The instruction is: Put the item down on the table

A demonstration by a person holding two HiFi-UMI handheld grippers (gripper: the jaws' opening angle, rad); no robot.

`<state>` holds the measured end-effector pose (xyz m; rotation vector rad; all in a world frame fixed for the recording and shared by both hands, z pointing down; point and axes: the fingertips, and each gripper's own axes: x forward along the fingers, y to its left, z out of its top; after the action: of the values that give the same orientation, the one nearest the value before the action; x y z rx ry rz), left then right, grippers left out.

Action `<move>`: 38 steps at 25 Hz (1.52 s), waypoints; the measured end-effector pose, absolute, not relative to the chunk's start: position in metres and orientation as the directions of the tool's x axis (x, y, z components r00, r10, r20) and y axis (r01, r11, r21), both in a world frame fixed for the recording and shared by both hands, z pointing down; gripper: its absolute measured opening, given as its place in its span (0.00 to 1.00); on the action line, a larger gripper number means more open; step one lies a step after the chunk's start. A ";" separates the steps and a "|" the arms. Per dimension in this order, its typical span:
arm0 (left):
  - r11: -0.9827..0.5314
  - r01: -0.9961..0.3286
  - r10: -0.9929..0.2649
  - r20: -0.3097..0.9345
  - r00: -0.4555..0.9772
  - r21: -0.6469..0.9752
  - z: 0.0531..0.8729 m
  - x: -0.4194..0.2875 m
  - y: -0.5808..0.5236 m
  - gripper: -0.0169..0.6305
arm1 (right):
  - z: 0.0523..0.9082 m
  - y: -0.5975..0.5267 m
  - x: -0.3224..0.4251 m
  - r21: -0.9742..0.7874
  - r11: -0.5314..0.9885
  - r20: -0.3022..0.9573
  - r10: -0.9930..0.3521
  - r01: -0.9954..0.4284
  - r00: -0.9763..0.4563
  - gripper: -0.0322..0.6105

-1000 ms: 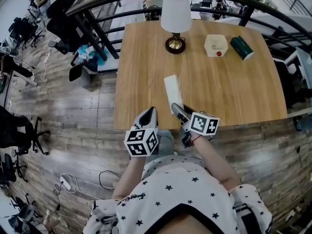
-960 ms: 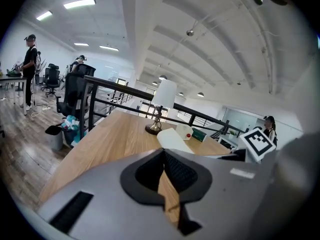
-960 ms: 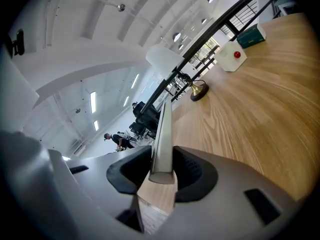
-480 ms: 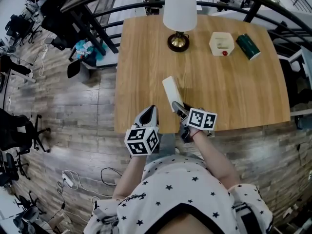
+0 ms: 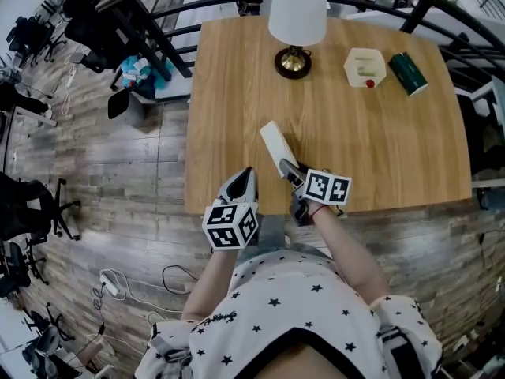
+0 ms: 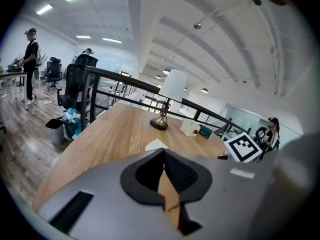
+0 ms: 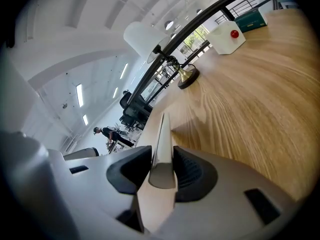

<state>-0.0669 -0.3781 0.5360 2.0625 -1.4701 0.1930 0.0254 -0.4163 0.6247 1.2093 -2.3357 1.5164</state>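
A flat white slab [image 5: 275,143] is clamped by its near end in my right gripper [image 5: 289,170], over the front part of the wooden table [image 5: 379,133]. In the right gripper view the slab [image 7: 161,134] stands on edge between the pads of the right gripper [image 7: 162,166], which is shut on it. Its far end reaches out low over the wood; whether it touches I cannot tell. My left gripper [image 5: 243,181] hovers at the table's front edge, left of the right one. In its own view the left gripper [image 6: 163,154] has its tips together and holds nothing; the slab [image 6: 156,144] shows beyond it.
A lamp with a white shade [image 5: 296,22] stands at the table's far middle. A white box with a red button [image 5: 365,67] and a dark green box [image 5: 410,73] lie at the far right. A black railing [image 5: 158,30] and office chairs [image 5: 24,212] are to the left.
My right gripper has sunk closer to the table top with the white slab still in it. The left gripper has drifted a little and stays shut.
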 end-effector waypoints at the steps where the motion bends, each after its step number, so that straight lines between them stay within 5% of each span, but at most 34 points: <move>1: -0.214 -0.900 -0.813 0.442 0.379 0.379 0.537 -0.067 -0.379 0.04 | 0.627 -0.417 0.025 -0.720 0.188 0.483 -0.556 -0.668 -0.676 0.25; 21: -0.237 -0.892 -0.797 0.447 0.405 0.385 0.542 -0.070 -0.383 0.04 | 0.651 -0.419 0.033 -0.692 0.149 0.536 -0.549 -0.706 -0.641 0.27; 38: -0.256 -0.884 -0.791 0.442 0.424 0.391 0.541 -0.066 -0.373 0.04 | 0.652 -0.423 0.066 -0.543 0.138 0.605 -0.620 -0.828 -0.500 0.38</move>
<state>-0.0660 -0.3725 0.5410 2.0929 -1.4097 0.2069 0.0665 -0.4229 0.6520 1.4219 -2.1798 1.2911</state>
